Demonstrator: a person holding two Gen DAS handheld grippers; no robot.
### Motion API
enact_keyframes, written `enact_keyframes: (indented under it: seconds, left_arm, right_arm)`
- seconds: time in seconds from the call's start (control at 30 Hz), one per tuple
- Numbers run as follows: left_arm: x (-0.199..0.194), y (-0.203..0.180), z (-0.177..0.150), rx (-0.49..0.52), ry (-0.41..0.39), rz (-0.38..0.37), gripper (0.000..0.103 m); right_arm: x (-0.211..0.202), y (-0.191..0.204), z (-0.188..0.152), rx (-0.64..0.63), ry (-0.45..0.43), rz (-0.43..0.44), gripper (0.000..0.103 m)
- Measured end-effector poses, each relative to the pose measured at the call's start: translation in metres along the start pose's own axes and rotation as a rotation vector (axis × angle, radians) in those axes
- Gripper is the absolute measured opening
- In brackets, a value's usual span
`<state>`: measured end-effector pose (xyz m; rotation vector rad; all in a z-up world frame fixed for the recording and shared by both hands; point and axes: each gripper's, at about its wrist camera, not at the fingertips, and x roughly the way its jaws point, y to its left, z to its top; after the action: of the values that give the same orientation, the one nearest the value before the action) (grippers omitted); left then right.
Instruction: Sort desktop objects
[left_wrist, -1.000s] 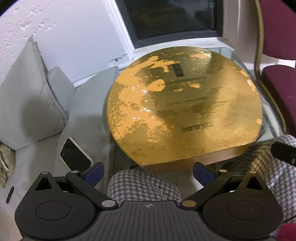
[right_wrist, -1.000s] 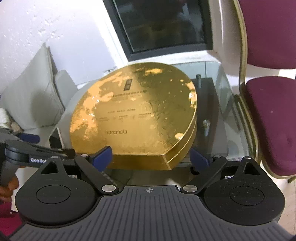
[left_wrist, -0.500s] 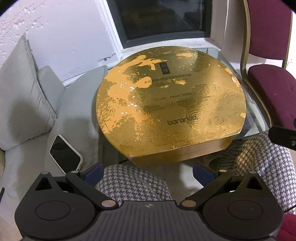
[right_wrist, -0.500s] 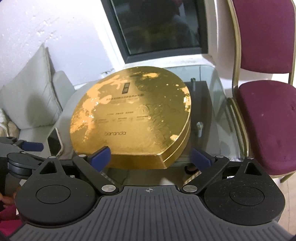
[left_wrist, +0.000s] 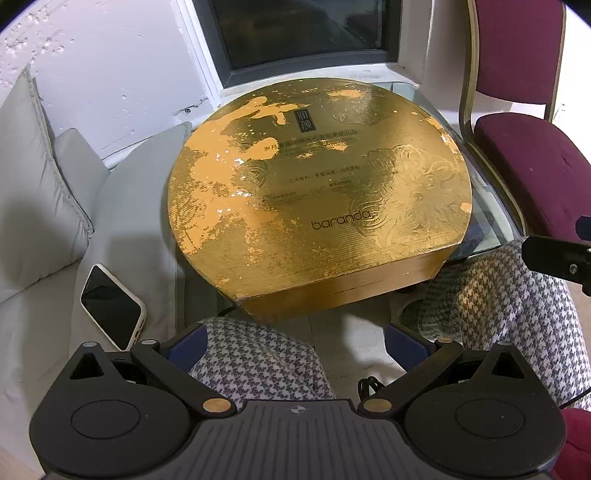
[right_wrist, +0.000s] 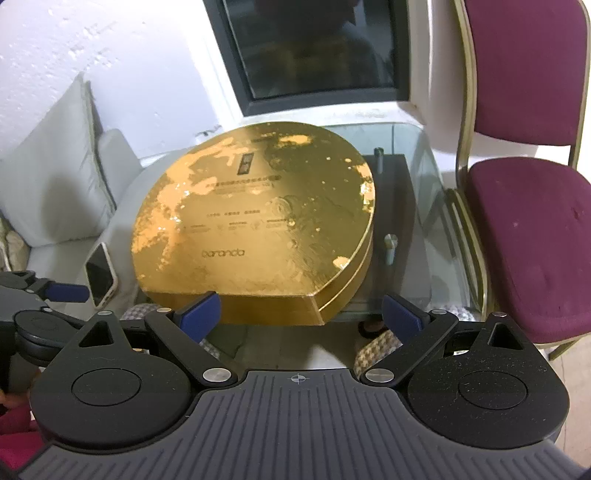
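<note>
I am just getting ready to lift the big round gold box (left_wrist: 317, 199).
Both my left gripper (left_wrist: 295, 343) and right gripper (right_wrist: 301, 308) are spread wide and empty, with the box just ahead; next I close in.

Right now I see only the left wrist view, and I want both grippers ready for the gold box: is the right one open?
Observer: Yes. The right gripper has its fingers spread wide and empty, just short of the near edge of the gold box.
Operator: Is anything hidden past the box's right side?
Observer: Two metal bolts show there in a dark strip of the glass table, apart from the box.
</note>
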<state>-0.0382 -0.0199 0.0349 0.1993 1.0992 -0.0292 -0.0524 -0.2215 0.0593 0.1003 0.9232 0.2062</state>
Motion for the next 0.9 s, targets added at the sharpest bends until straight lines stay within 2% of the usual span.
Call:
enact_keyframes:
  seconds: [0.43, 0.9]
  left_arm:
    - [0.01, -0.003, 0.004, -0.02, 0.031, 0.001, 0.102]
    - [0.013, -0.001, 0.01, -0.053, 0.033, 0.024, 0.102]
  right_arm:
    - [0.015, -0.013, -0.002, 0.026, 0.042, 0.015, 0.098]
    - [0.022, -0.02, 0.005, 0.045, 0.047, 0.037, 0.098]
